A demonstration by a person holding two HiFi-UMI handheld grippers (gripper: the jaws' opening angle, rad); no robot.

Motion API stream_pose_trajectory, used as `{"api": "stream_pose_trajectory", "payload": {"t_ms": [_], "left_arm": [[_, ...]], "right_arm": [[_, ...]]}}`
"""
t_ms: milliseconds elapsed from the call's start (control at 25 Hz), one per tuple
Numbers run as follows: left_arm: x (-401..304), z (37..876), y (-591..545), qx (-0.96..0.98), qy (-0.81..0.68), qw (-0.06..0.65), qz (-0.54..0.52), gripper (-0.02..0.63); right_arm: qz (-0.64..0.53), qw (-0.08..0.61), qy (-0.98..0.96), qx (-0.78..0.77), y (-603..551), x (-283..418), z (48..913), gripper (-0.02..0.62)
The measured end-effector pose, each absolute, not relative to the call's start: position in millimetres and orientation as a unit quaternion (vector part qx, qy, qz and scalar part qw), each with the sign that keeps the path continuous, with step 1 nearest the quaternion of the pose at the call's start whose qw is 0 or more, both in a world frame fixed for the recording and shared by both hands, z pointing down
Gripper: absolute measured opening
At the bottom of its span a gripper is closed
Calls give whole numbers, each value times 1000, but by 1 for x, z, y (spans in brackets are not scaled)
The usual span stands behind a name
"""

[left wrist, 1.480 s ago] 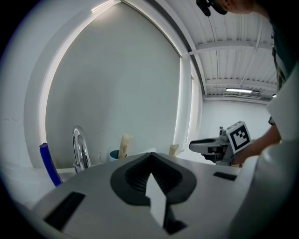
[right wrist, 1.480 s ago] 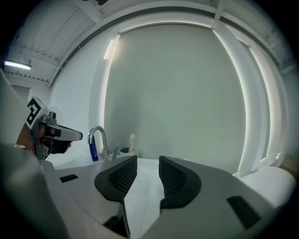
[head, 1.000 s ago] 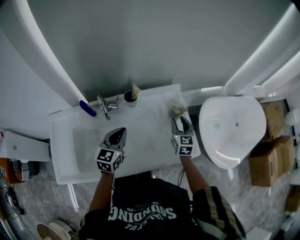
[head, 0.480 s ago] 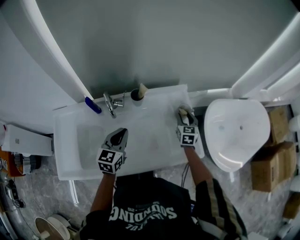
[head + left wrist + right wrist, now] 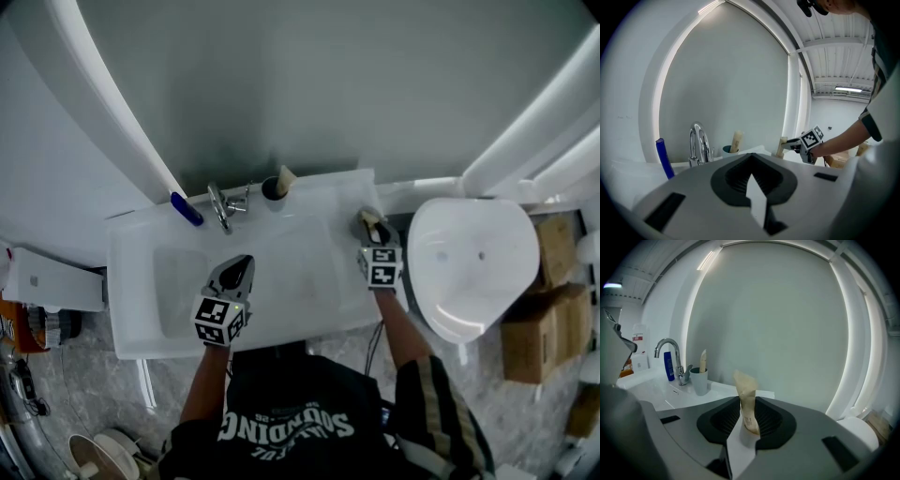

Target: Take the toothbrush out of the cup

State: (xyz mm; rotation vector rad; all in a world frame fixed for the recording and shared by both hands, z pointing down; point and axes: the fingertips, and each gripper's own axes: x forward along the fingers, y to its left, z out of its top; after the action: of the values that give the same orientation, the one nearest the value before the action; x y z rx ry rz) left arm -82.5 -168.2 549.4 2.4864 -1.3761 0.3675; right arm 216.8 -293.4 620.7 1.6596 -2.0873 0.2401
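Observation:
A paper-wrapped toothbrush [image 5: 746,401] stands upright between the jaws of my right gripper [image 5: 743,425]. The jaws have just been closing and now press on it. In the head view this toothbrush [image 5: 372,217] sticks out of a small cup at the counter's back right, with the right gripper [image 5: 373,231] on it. A second wrapped toothbrush [image 5: 703,361] stands in a pale cup [image 5: 699,380] by the faucet [image 5: 670,355]. My left gripper [image 5: 237,268] hovers over the counter's front, shut and holding nothing.
A chrome faucet [image 5: 217,204] and a blue bottle [image 5: 186,208] stand at the back of the white sink counter [image 5: 300,291]. The basin [image 5: 173,281] lies at the left. A white toilet [image 5: 469,262] and cardboard boxes [image 5: 548,281] are to the right.
My right gripper has moved away from me to the cup at the back right, and its jaws have come in around the wrapped toothbrush. The left gripper has stayed in place.

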Motion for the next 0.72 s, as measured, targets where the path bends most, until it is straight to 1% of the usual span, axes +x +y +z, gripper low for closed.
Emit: {"api": "stream_pose_trajectory", "payload": {"t_ms": [160, 480, 720], "left_arm": [[-78, 548, -167, 863, -471, 135, 125, 0], [-68, 546, -166, 869, -461, 130, 123, 0], [-60, 545, -165, 874, -454, 131, 119, 0]], "right_arm": [[67, 209, -768, 601, -295, 218, 596, 81], [31, 184, -784, 592, -295, 226, 549, 78], [30, 160, -799, 579, -284, 228, 523, 77]]}}
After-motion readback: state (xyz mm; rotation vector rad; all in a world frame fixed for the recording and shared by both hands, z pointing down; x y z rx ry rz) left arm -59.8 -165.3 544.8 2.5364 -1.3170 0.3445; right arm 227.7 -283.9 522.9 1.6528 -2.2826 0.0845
